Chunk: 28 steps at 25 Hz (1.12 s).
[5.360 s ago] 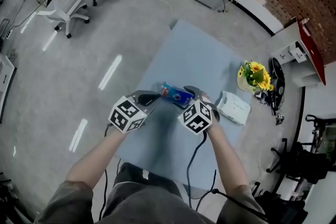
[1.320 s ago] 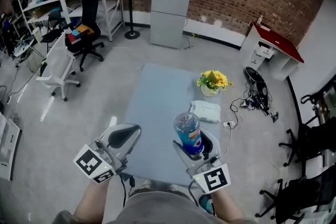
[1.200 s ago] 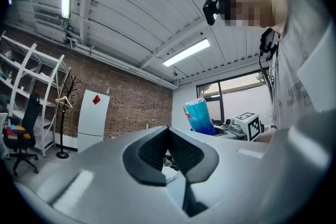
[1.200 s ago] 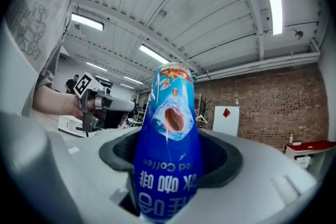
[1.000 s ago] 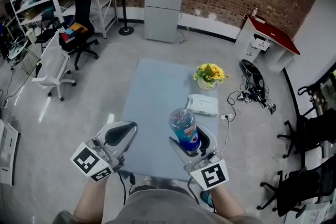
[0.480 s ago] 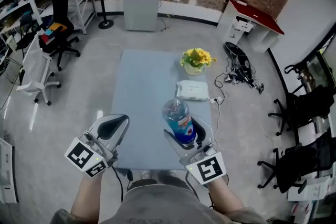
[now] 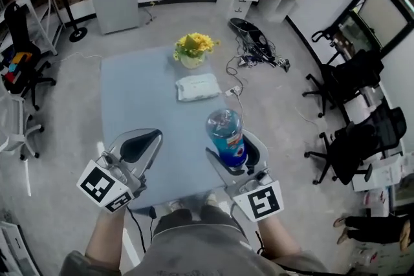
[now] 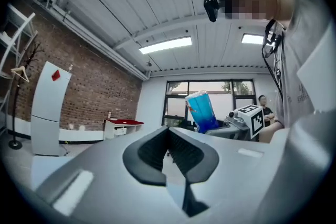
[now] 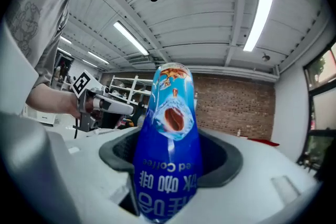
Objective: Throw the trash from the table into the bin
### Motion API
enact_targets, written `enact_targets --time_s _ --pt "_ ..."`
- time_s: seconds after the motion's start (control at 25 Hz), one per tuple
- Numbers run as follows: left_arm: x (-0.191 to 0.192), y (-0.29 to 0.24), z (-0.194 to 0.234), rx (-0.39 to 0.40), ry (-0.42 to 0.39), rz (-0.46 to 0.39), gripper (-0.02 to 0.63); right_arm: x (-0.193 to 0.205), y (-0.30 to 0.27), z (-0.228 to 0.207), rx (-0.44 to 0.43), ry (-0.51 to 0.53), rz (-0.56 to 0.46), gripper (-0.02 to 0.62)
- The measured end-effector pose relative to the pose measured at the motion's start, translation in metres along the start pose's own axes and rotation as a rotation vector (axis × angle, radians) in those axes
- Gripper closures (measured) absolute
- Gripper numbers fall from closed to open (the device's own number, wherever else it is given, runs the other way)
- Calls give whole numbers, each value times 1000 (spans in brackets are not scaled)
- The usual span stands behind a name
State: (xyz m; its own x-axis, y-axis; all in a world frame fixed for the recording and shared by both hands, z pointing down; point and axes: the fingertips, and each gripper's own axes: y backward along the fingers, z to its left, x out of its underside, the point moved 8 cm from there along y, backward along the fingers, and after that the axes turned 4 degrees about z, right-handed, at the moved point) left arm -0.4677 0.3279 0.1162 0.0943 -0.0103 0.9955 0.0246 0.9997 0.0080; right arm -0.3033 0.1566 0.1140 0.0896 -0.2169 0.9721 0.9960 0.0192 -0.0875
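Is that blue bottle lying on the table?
No, the blue bottle is clamped between the fingers of the right gripper, held up off the table.

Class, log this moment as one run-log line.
right gripper: shut on blue bottle | left gripper: shut, empty | white pack: on table

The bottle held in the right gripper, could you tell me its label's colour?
Blue bottle, white lettering; clearest in the right gripper view.

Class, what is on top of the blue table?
A pot of yellow flowers and a white packet. The left gripper, the right gripper and its blue bottle hide the table's near edge.
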Motion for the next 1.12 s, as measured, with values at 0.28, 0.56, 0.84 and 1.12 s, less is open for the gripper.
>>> enact_targets --time_s 0.28,0.56,0.84,1.12 --pt "-11 -120 -74 333 37 -77 607 14 120 -75 372 43 72 287" --pt "-18 -215 -209 674 47 -87 607 24 288 -118 737 28 134 287" --pt "9 -277 -313 819 30 -27 607 59 407 -131 924 -16 135 287" --pt "29 -310 -377 786 -2 39 607 88 476 -155 900 -19 132 287"
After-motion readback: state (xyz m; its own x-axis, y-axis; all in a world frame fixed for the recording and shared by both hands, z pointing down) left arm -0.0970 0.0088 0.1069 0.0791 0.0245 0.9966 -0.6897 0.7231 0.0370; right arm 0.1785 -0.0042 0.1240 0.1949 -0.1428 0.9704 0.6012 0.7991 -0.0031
